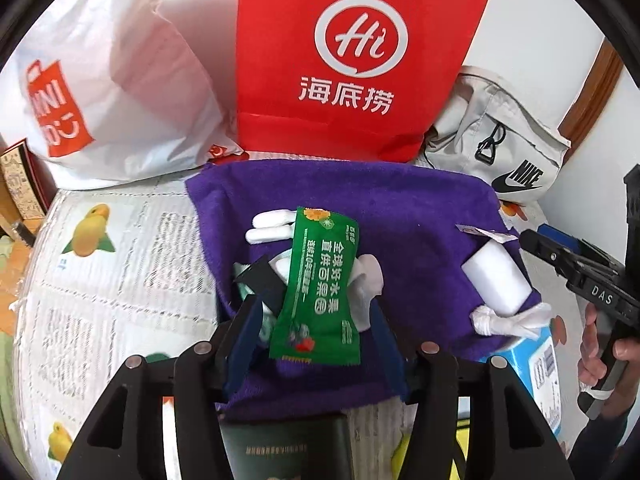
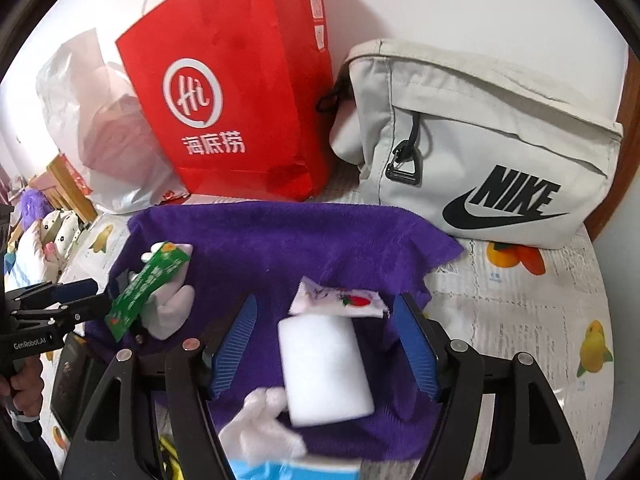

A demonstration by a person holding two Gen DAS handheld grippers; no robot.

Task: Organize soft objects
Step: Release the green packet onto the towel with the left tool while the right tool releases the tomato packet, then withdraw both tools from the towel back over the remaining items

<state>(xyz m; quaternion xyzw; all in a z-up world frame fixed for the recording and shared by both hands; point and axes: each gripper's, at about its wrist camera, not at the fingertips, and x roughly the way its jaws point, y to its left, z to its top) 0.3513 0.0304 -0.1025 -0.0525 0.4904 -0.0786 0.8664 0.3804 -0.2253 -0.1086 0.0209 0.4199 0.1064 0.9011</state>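
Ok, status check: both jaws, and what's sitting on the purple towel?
Left gripper open, green sachet loose between jaws. Right gripper open over white foam block. Both lie on purple towel. Nothing blocking.

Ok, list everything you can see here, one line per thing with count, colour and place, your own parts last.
purple towel: one, purple, spread on the printed cover.
green packet: one, green, on the towel between the left gripper's fingers.
white block: one, white, on the towel between the right gripper's fingers.
small sachet: one, white with red print, just beyond the block.
red paper bag: one, red, upright behind the towel.
white plastic bag: one, white with red logo, left of the red bag.
grey pouch: one, light grey, right of the red bag.
left gripper: open, blue pads.
right gripper: open, blue pads.
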